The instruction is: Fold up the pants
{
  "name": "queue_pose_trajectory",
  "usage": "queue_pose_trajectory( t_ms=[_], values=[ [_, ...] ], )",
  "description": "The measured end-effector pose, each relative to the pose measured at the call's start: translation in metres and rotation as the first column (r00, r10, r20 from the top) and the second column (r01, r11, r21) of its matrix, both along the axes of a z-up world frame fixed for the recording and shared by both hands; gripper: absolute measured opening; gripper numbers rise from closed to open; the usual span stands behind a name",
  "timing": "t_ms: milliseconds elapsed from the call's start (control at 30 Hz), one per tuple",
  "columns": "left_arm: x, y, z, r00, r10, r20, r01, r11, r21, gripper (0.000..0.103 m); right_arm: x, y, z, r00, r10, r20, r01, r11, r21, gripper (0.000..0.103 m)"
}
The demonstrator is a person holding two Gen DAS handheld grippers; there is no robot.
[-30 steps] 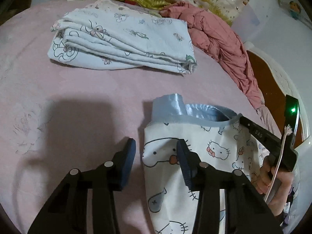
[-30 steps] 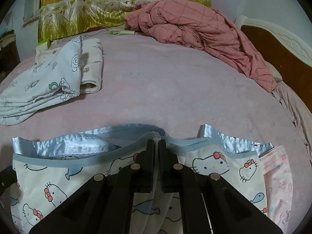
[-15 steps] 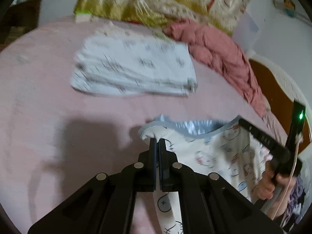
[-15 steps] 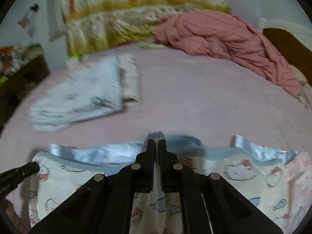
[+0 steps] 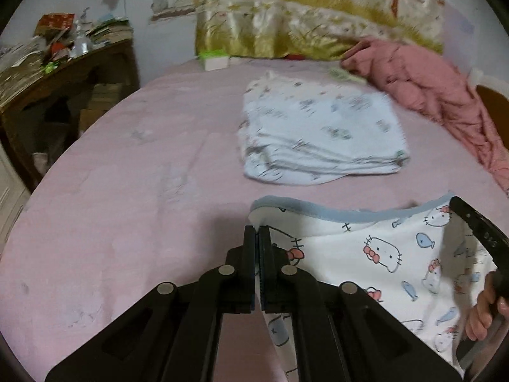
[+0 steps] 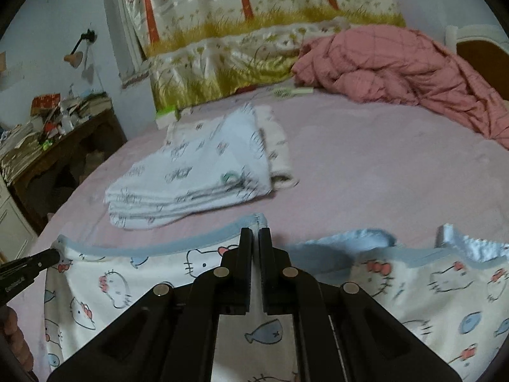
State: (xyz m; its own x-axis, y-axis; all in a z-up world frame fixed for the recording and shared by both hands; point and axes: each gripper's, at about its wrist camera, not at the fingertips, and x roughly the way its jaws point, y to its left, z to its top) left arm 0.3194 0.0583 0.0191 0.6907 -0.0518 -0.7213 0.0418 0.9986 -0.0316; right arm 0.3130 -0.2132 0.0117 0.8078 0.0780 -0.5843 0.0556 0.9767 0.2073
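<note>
White cartoon-cat print pants (image 5: 375,254) (image 6: 133,286) with a light blue waistband hang lifted over the pink bed. My left gripper (image 5: 257,232) is shut on the waistband's left corner. My right gripper (image 6: 256,234) is shut on the waistband further along, with the band stretched taut between the two. In the left wrist view the right gripper's black body (image 5: 477,232) and the hand holding it show at the right edge. In the right wrist view the left gripper's tip (image 6: 35,264) pinches the corner at the far left.
A folded stack of white printed clothes (image 5: 321,133) (image 6: 197,172) lies on the pink bed (image 5: 127,191) behind the pants. A crumpled pink quilt (image 6: 407,70) lies at the back right. A cluttered wooden desk (image 5: 47,73) stands beside the bed on the left.
My left gripper went from open beside the waistband corner to shut on it. Both grippers rose and tilted up, lifting the waistband off the bed and bringing the wall and desk into view.
</note>
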Motion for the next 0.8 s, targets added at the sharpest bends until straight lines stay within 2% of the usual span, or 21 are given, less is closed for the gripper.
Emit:
queue_pose_trajectory(
  t_ms=[300,533,667,800],
  values=[
    [0.019,0.010,-0.041,0.993,0.022,-0.119,-0.021,1.000,0.015,0.001,0.020,0.015,-0.030,0.996,0.014,-0.085,-0.015,1.000,-0.013,0.004],
    [0.020,0.005,-0.052,0.990,0.018,-0.138,-0.012,0.999,0.046,0.002,0.026,0.017,-0.039,0.993,0.004,-0.121,-0.009,0.999,-0.043,0.004],
    [0.021,0.004,-0.056,0.991,0.025,-0.128,-0.017,0.998,0.064,0.008,0.028,0.015,-0.042,0.992,-0.003,-0.130,-0.002,0.999,-0.040,0.004],
    [0.023,0.004,-0.056,0.993,0.014,-0.121,-0.009,0.999,0.041,0.010,0.027,0.012,-0.041,0.993,-0.014,-0.116,0.011,0.999,-0.030,0.004]
  ],
)
